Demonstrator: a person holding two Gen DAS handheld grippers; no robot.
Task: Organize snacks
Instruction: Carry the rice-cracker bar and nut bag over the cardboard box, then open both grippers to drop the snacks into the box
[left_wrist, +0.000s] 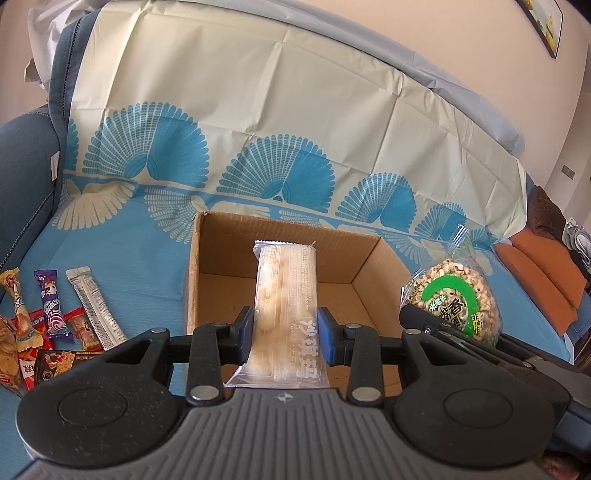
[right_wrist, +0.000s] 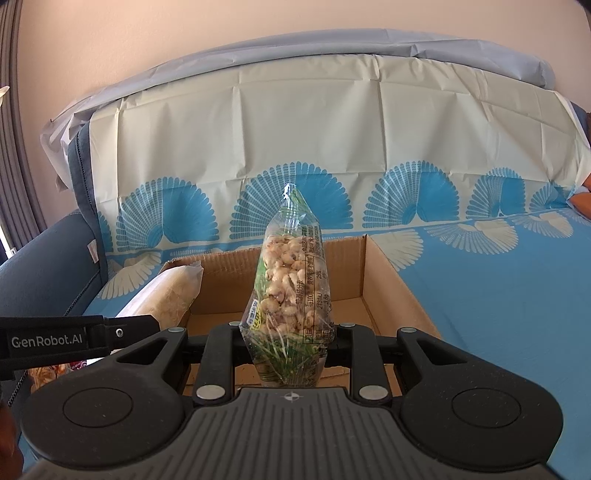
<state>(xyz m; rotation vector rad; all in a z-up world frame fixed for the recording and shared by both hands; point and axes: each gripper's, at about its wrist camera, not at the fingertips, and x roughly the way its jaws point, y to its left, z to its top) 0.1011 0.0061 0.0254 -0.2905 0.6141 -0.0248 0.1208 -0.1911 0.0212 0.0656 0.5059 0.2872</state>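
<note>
Lying loose on the blue cloth (left_wrist: 147, 258) at far left, a heap of small snacks (left_wrist: 48, 321) is waiting, well apart from the box (left_wrist: 192, 280). Moving rightward, the left gripper (left_wrist: 284, 334) is pinching a long clear-wrapped bar (left_wrist: 286, 291) between its blue pads (left_wrist: 327, 332), the bar pointing forward over the box's open top and, by appearance, not resting on the floor. Further right, the right gripper (right_wrist: 288, 343) is holding a rice cake pack (right_wrist: 291, 291) on edge near its lower end, jaws closed narrow on the film, also above the box; the left view is showing the same pack (left_wrist: 454, 299) at the box's right side. The box floor is appearing bare. For a sound placement, each gripper should be lowering its item until it is nearly touching the cardboard before opening, the bar going flat along the left wall and the pack beside it, so neither is tipping over the rim or landing on the other. Thin film may be clinging to the pads on release.
</note>
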